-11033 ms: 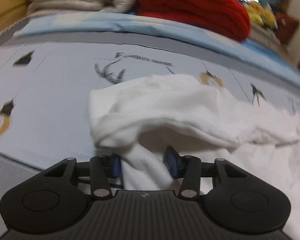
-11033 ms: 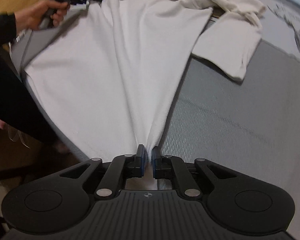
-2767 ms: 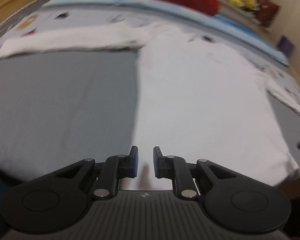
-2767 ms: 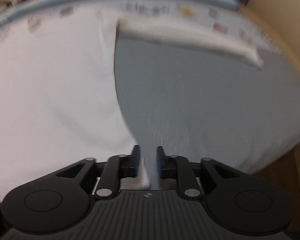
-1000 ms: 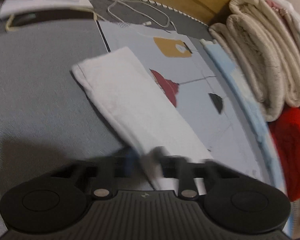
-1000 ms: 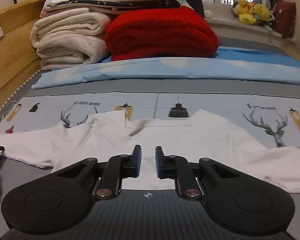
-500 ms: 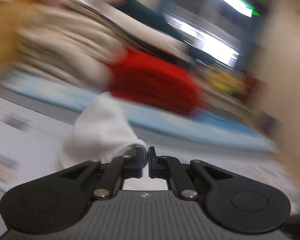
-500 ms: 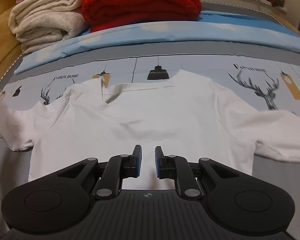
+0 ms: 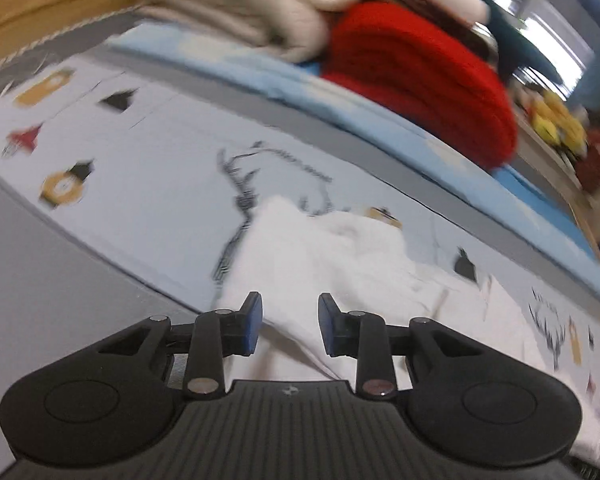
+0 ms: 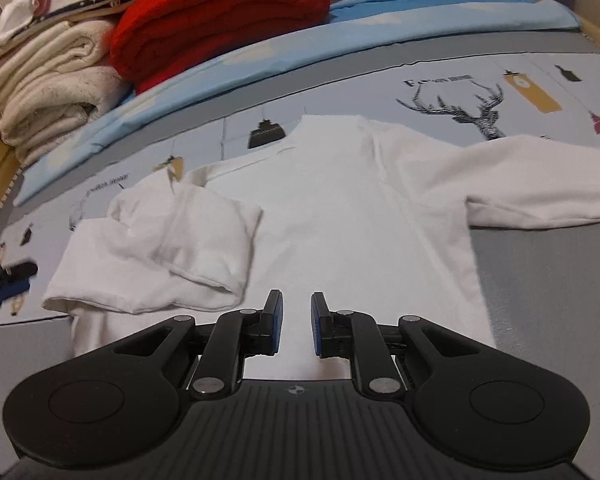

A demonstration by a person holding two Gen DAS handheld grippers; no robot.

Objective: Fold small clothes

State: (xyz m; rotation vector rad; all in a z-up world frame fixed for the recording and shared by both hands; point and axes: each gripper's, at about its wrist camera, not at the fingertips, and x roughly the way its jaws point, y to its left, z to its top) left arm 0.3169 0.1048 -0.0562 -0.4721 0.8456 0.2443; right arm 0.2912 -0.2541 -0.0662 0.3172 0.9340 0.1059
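On bedsheet (image 10: 440, 64), white shirt (image 10: 340, 208) flat w/ one sleeve (image 10: 188, 240) folded in; both claws (image 10: 296, 322) (image 9: 290, 328) apart, empty.

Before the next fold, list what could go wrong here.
1. The left sleeve is folded in but lies bunched and wrinkled; folding over it may lock in the creases.
2. The right sleeve is spread out flat; skip it and the shirt ends up lopsided.
3. Both the left gripper and right gripper are open and hold nothing, so the loose sleeve may slide back.
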